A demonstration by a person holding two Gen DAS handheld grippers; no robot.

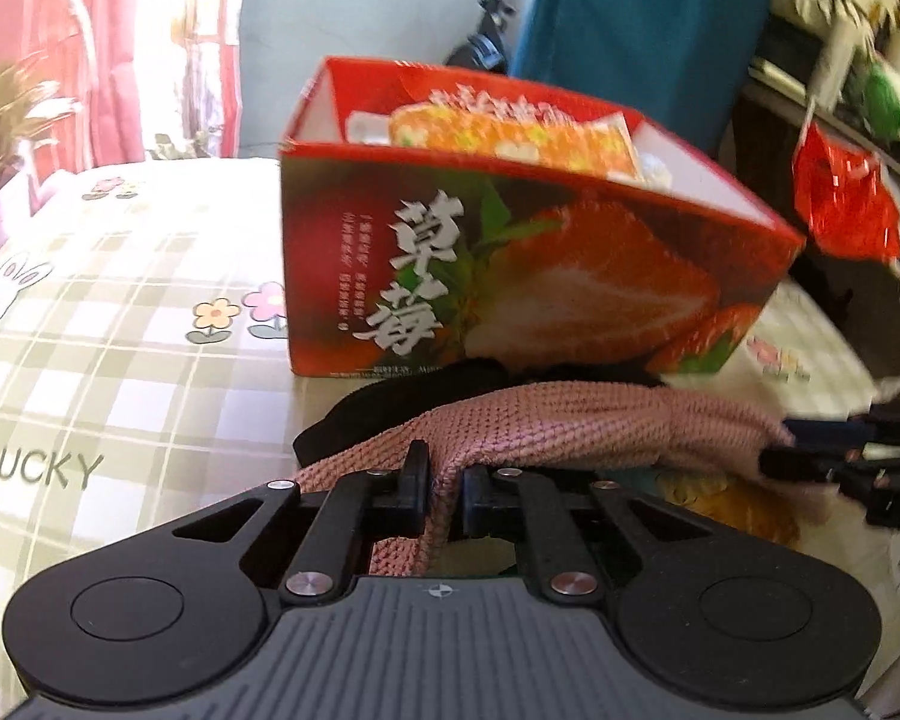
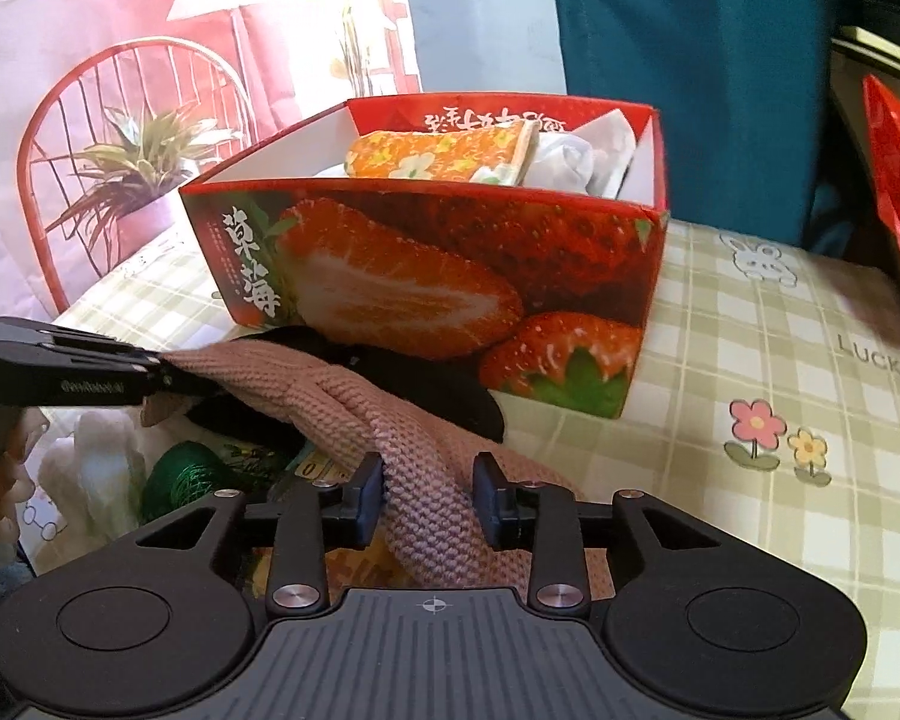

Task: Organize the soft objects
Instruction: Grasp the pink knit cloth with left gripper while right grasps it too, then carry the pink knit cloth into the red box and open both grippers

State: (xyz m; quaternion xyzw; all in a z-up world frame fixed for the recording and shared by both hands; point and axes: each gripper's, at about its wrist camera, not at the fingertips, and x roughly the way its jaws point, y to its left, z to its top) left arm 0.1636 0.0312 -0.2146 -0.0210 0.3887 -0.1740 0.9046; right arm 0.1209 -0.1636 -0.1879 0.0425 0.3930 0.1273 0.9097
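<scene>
2 tongs on 1 pink knit cloth (image 1: 570,420): left tongs (image 1: 444,492) clamped on it, right tongs (image 2: 429,498) parted around it, lower centre, below strawberry box (image 2: 450,276).

A pale green checked tablecloth (image 2: 750,312) printed with rabbits and flowers covers the table. Behind hang a pink backdrop picturing a red chair (image 2: 90,138) and a teal cloth (image 2: 690,60), sunlit.

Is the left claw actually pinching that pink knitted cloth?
Touching. In the left wrist view the left gripper has both fingers pressed against the pink knitted cloth, squeezing it into a narrow fold.
</scene>
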